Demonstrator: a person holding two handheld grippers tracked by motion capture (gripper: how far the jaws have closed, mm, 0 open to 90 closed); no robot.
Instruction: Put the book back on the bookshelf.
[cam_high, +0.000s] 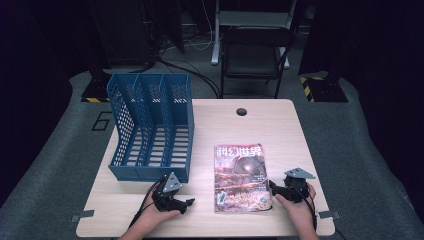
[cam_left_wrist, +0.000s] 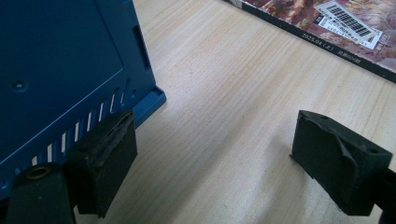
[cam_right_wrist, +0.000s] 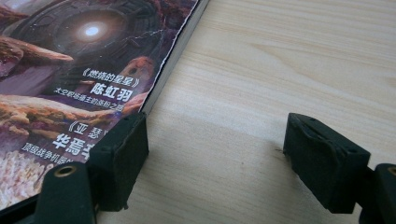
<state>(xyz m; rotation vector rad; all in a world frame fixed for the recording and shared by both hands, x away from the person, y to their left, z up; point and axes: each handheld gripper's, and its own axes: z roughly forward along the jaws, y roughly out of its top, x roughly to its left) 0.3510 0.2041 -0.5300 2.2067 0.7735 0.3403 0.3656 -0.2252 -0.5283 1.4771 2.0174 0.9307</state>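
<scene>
So, here's your scene, line by line:

Table: light wood top (cam_high: 280, 125), round cable hole near the far edge.
Magazine: lies flat (cam_high: 241, 177), cover up, on the near right part of the table, between your two grippers. Barcode label at its near left corner, seen in the left gripper view (cam_left_wrist: 348, 21).
Rack: blue file rack (cam_high: 150, 125) with three slots, far left of the table, open side facing up and toward you. Well apart from the magazine.
Left gripper: yours sits (cam_high: 176, 201) just in front of the rack's near right corner, low over the table. Jaws wide, nothing between them but bare wood (cam_left_wrist: 212, 161). Its left pad looks to be right against the rack's blue base (cam_left_wrist: 56, 70); touching or just beside, hard to tell from this angle.
Right gripper: yours rests (cam_high: 279, 190) at the magazine's right edge, near its near corner. Jaws wide, not holding anything (cam_right_wrist: 215, 161). One pad overlaps the magazine's edge (cam_right_wrist: 70, 93) in the right gripper view; the other is over bare table, clear of the magazine.
Hands: both come in from the near edge, one on each gripper.
Chair: black folding chair (cam_high: 255, 55) beyond the far edge of the table.
</scene>
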